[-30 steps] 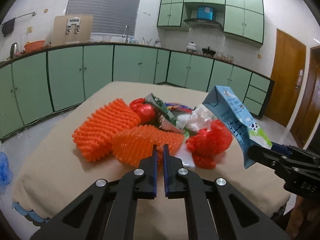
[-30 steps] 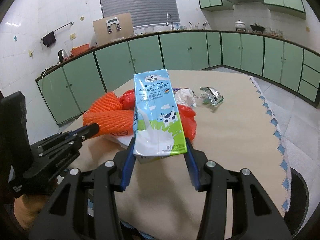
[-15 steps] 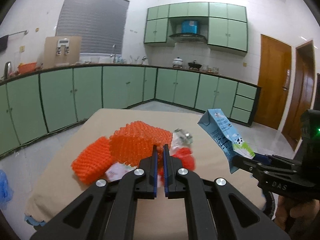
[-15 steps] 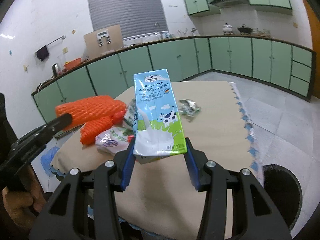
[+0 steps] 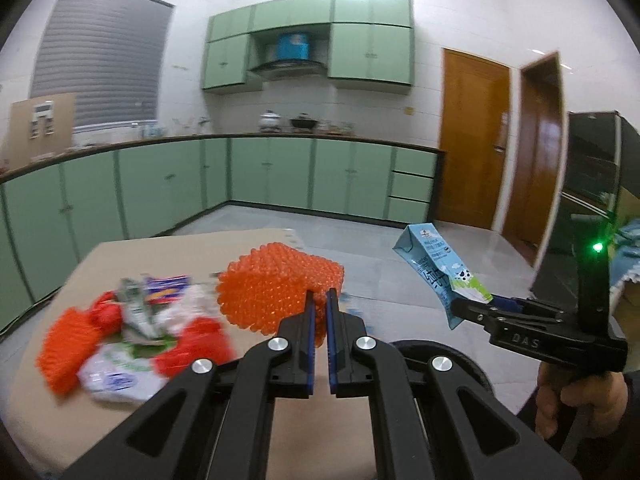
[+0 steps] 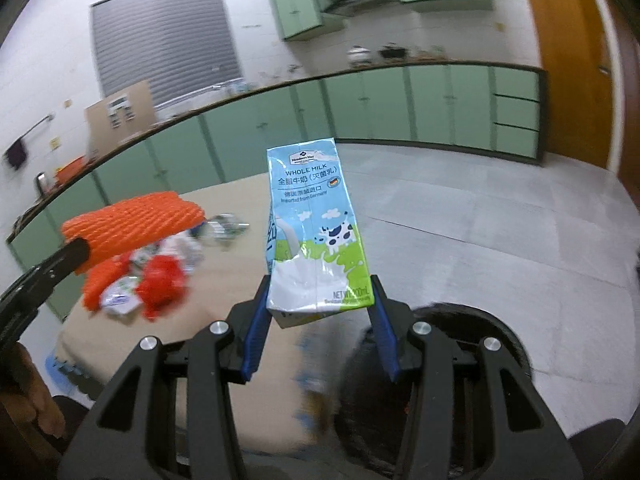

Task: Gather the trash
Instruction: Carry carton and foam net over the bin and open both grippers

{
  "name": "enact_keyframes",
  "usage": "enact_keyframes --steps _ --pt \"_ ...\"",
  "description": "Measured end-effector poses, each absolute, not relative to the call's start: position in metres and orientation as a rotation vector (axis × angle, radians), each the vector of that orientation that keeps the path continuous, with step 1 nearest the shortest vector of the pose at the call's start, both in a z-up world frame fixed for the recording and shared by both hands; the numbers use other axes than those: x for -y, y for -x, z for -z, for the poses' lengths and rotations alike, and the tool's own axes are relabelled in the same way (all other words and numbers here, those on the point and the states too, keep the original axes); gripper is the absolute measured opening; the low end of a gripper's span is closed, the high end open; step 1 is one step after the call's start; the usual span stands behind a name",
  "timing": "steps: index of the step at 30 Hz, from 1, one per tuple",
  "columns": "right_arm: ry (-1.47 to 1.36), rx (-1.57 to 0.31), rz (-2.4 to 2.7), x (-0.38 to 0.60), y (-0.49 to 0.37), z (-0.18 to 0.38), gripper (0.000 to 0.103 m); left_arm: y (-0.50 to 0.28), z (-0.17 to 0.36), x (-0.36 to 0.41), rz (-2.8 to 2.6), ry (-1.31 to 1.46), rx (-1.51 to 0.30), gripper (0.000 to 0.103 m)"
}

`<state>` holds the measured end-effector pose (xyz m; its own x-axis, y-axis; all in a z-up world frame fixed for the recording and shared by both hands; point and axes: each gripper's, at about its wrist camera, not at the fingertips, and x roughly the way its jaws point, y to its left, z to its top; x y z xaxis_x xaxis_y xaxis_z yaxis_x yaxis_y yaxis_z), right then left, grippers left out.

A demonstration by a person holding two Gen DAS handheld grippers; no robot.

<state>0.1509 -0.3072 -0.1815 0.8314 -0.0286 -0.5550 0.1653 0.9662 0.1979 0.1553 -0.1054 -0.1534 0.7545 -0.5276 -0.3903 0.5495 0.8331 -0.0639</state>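
Kitchen interior. Walls (image 5: 424,8): white tile. Floor (image 5: 360,236): pale grey tile, glossy. Base cabinets (image 5: 272,176): green, dark countertop, running along the far and left walls. Wall cabinets (image 5: 368,36): green, above a range hood (image 5: 286,66). Window (image 5: 100,52): far left, grey slatted blind down. Doors (image 5: 474,136): two, brown wood, right. Worktop (image 5: 48,384): beige cloth cover, near.

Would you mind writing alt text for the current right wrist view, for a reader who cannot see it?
The right claw grips an upright blue-and-green whole milk carton by its base, above a dark round bin on the floor. To the left, the left claw holds an orange foam net over a table with scattered wrappers; green kitchen cabinets stand behind.
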Motion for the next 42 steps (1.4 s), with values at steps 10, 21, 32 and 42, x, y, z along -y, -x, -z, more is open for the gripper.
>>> enact_keyframes --steps 10,21,32,42 --pt "-0.335 -0.686 0.277 0.379 -0.126 0.222 0.045 -0.17 0.185 0.215 0.809 -0.094 -0.487 0.005" --pt "-0.419 -0.788 0.346 0.424 -0.126 0.266 0.045 -0.176 0.238 0.284 0.905 -0.154 -0.595 0.005" --pt "-0.461 -0.868 0.354 0.434 -0.141 0.282 0.048 -0.185 0.28 0.311 0.9 -0.198 -0.703 0.006" --pt "-0.479 -0.804 0.364 0.441 -0.13 0.271 0.048 -0.192 0.294 0.31 0.874 -0.207 -0.742 0.038"
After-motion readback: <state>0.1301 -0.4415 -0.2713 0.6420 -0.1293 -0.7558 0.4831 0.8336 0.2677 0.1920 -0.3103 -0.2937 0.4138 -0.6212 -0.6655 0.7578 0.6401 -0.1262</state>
